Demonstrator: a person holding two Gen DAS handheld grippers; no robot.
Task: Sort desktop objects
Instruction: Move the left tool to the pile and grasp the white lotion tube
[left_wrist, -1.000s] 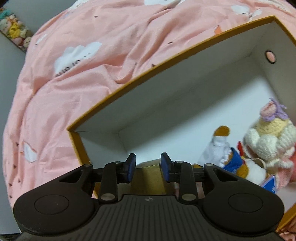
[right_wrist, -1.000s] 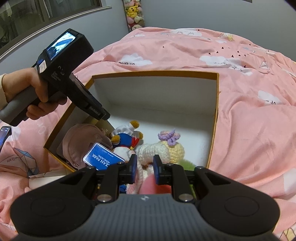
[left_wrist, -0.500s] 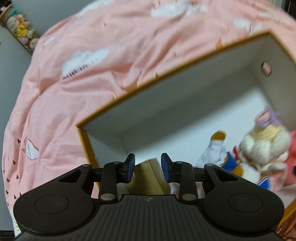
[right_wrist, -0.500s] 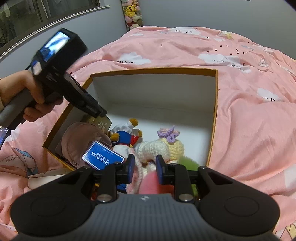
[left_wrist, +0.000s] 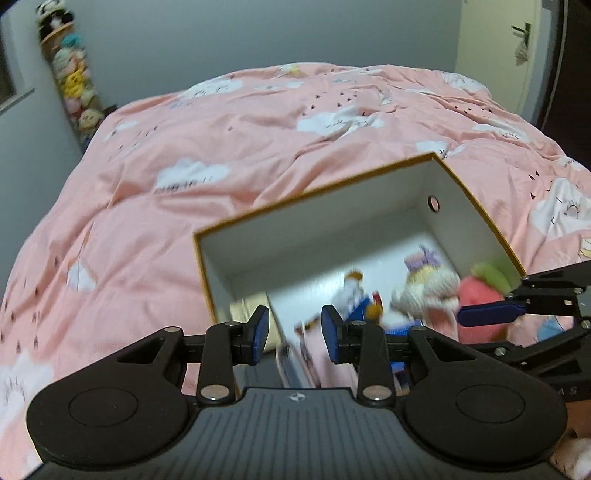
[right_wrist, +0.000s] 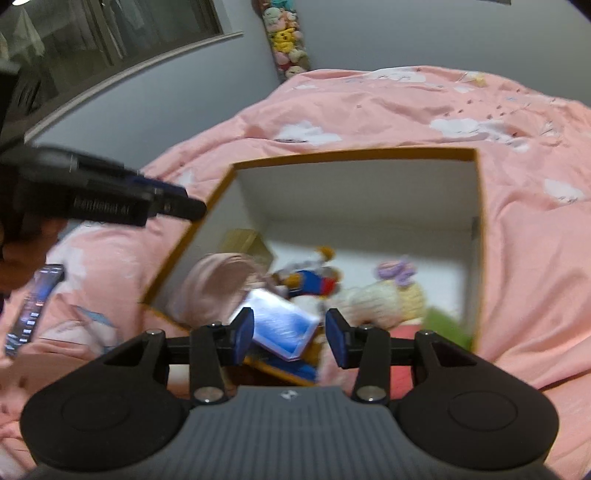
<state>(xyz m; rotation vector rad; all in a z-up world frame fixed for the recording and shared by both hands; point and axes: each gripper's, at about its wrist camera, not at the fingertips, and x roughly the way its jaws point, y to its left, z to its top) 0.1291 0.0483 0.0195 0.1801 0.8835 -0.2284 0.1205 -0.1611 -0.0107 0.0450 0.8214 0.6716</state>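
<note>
**Q:** Two tools appear; how does each stand, and where are the goods?

**A:** Left gripper (left_wrist: 291, 334): blue pads spread, nothing between them, held above the near-left corner of the white-lined, orange-rimmed cardboard box (right_wrist: 476, 229). Right gripper (right_wrist: 290, 334): likewise spread and empty, over the box's near edge. Ahead of the right tool, left to right: tan cardboard carton (right_wrist: 243, 242), dusty-pink cap (right_wrist: 218, 284), blue-and-white printed card (right_wrist: 280, 325), duck plush in blue and white (right_wrist: 314, 277), cream crocheted doll with lilac bow (right_wrist: 391, 295), pink-and-green plush (left_wrist: 480, 291). All lie inside the box, on the pink cloud-print quilt (left_wrist: 221, 147).

**Q:** How would they handle?

**A:** Probably all light. Plush and crochet look soft and compressible; pinch the body's bulk, not a limb. The card seems thin and stiff, perhaps slippery; take it by a raised edge. The carton looks rigid; grip across opposite faces. Motion blur hides finer detail.
</note>
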